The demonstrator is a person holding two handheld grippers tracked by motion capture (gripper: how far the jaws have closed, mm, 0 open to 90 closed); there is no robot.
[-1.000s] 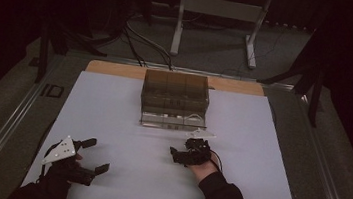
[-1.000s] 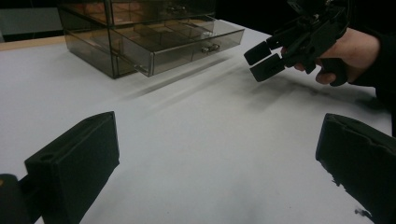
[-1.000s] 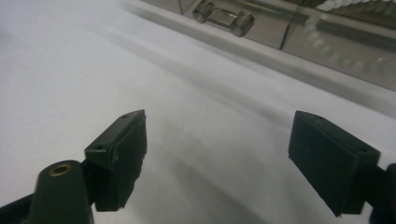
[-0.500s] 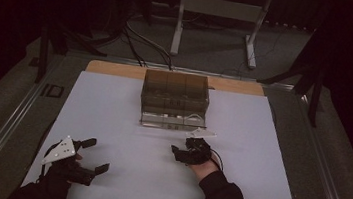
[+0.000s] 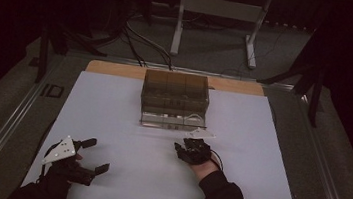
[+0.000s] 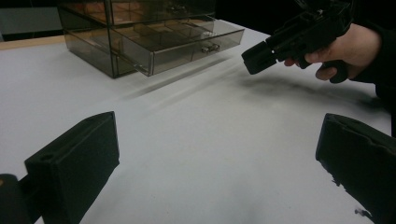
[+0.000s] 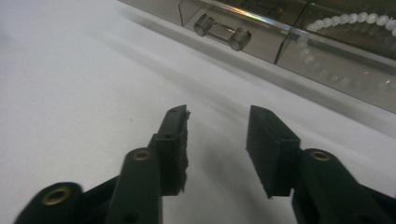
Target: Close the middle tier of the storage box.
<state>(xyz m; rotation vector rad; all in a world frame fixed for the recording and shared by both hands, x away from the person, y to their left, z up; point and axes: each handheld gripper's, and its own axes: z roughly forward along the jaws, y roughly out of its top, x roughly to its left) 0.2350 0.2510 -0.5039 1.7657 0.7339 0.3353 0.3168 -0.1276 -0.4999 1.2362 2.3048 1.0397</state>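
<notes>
- One smoked clear drawer cabinet (image 5: 175,98) stands at the far middle of the white bench (image 5: 113,107); its bottom drawer (image 6: 187,44) is pulled partly out toward the person.
- One small bar handle (image 7: 222,31) sits on the front of that drawer, carried on two round posts. It lies just ahead of the right tongs (image 7: 217,128) and apart from them.
- Right tongs (image 5: 190,149): released, with nothing between the two black pads. The jaws have just been closing and now stand at a narrow gap. Judgement: the gap is being set to suit the slim handle, so the hand rests low and close to the drawer front.
- Left tongs (image 5: 91,155): released and spread wide, clasping nothing. They hang over bare bench at the near left, well apart from the cabinet. Judgement: this hand is parked clear so that the other can work the drawer alone.
- One string of white beads (image 7: 348,19) shows through the clear wall beside the handle.
- Count: two tongs, one cabinet, one drawer standing open, one handle, one bead string. The number of closed drawers cannot be told through the dark walls.
</notes>
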